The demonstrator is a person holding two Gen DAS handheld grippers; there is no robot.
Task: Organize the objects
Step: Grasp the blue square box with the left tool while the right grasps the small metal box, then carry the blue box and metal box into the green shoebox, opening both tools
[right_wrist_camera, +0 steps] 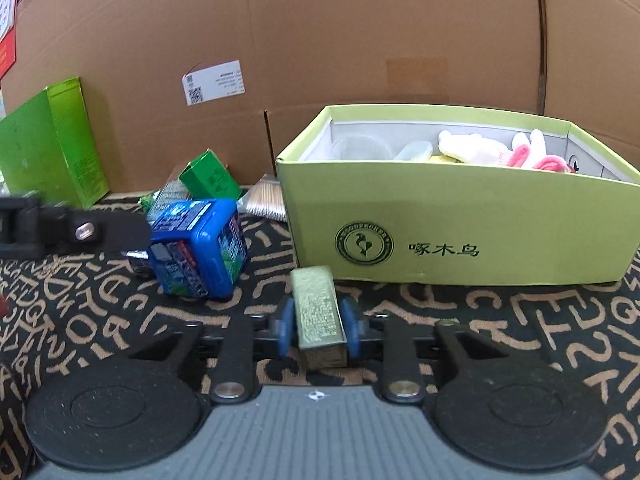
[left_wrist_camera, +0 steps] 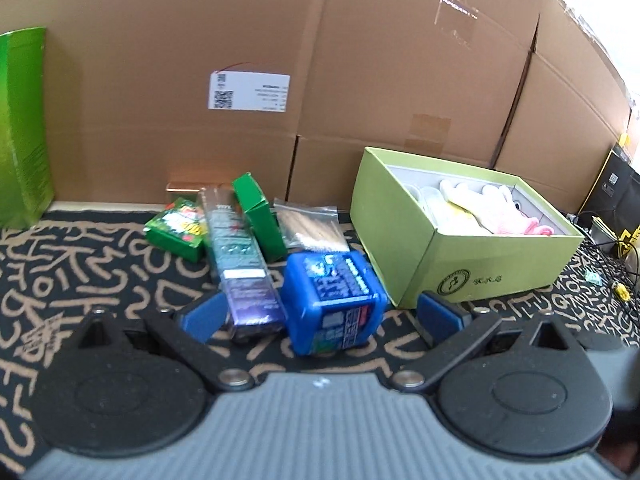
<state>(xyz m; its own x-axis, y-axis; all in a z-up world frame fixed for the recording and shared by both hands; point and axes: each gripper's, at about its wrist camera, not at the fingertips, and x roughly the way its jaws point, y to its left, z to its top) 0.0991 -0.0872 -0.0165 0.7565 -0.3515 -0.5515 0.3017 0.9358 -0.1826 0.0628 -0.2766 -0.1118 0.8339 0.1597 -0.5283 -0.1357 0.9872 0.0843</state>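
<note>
Right gripper (right_wrist_camera: 318, 330): pads clamped on gold bar-shaped box (right_wrist_camera: 318, 312), lower centre of frame, just before light-green open box (right_wrist_camera: 460, 220) (gloves inside).
Left gripper (left_wrist_camera: 320, 314): jaws apart; blue box (left_wrist_camera: 334, 300) and long clear pack (left_wrist_camera: 240, 264) between them, contact unclear.
2 small green boxes behind, centre left, on patterned surface (left_wrist_camera: 100, 280).

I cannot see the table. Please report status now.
Right gripper shut on gold bar. Left gripper open around blue tin. Green box ahead, nothing blocking.

gloves (right_wrist_camera: 520, 150) in box (right_wrist_camera: 460, 216), tin (right_wrist_camera: 200, 244) left
</note>
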